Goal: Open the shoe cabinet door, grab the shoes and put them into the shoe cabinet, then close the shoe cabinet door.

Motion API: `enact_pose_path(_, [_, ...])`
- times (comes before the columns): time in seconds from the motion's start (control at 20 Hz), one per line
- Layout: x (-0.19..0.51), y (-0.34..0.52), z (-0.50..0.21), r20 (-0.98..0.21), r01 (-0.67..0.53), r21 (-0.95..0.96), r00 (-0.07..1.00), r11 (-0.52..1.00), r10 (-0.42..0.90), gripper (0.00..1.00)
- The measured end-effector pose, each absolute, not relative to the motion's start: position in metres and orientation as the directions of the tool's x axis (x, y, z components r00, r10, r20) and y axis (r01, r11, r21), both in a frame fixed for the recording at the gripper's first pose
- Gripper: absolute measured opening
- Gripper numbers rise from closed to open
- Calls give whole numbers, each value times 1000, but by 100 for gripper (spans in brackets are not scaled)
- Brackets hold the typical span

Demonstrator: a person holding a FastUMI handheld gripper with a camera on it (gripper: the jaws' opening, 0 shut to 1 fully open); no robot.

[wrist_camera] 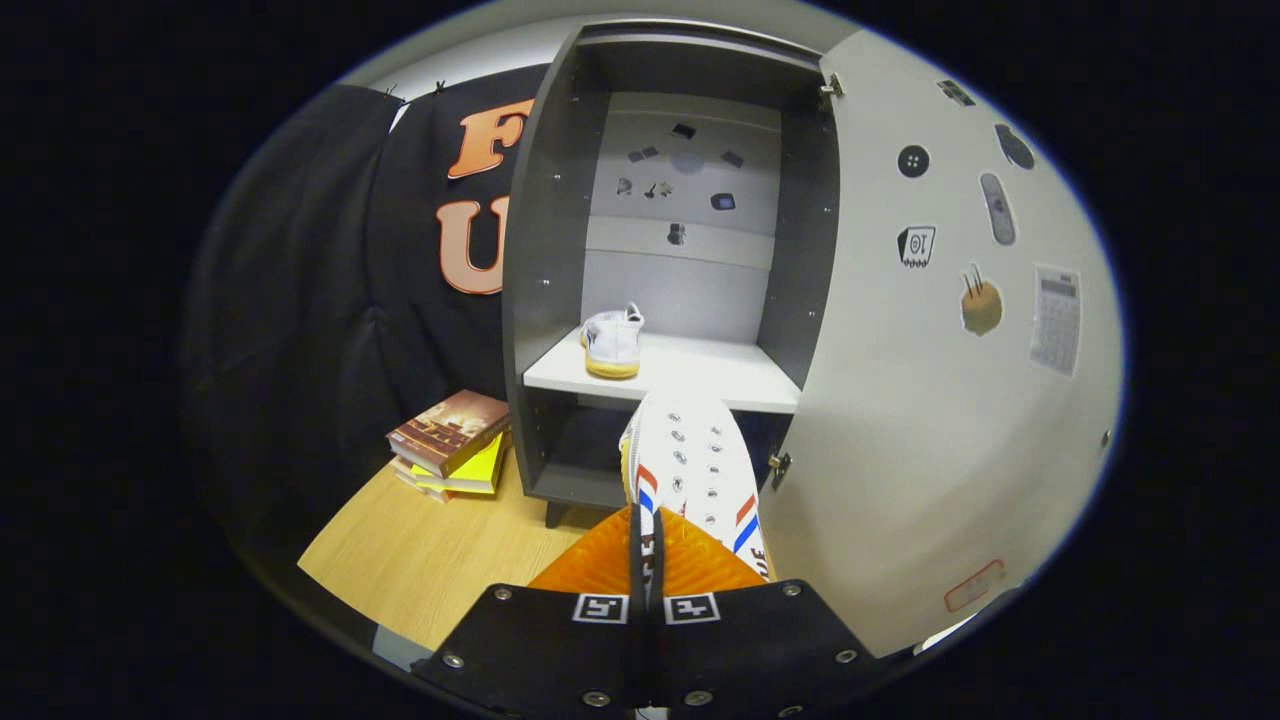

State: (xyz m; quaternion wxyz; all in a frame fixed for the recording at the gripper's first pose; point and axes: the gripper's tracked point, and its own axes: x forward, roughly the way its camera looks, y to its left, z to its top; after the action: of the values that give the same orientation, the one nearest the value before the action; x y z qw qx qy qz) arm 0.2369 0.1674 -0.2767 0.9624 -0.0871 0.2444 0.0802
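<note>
The grey shoe cabinet [545,250] stands ahead with its door [930,400] swung wide open to the right. One white shoe with a yellowish sole [613,342] rests heel-out on the left part of the white shelf [720,378]. My gripper [645,545] is shut on the second white shoe [695,470], which has red and blue stripes; both fingers pinch its edge. This shoe hangs in front of the cabinet, its toe pointing at the shelf's front edge, just below shelf height.
A stack of books [450,440] lies on the wooden table [430,560] left of the cabinet. Black cloth hangs behind on the left. Stickers dot the door's inner face and the cabinet's back wall. The shelf's right part is bare.
</note>
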Motion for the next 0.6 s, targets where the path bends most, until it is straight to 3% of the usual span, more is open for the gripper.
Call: enact_pose_path(0.6, [392, 180, -252, -494, -123, -222, 869, 967, -3, 0])
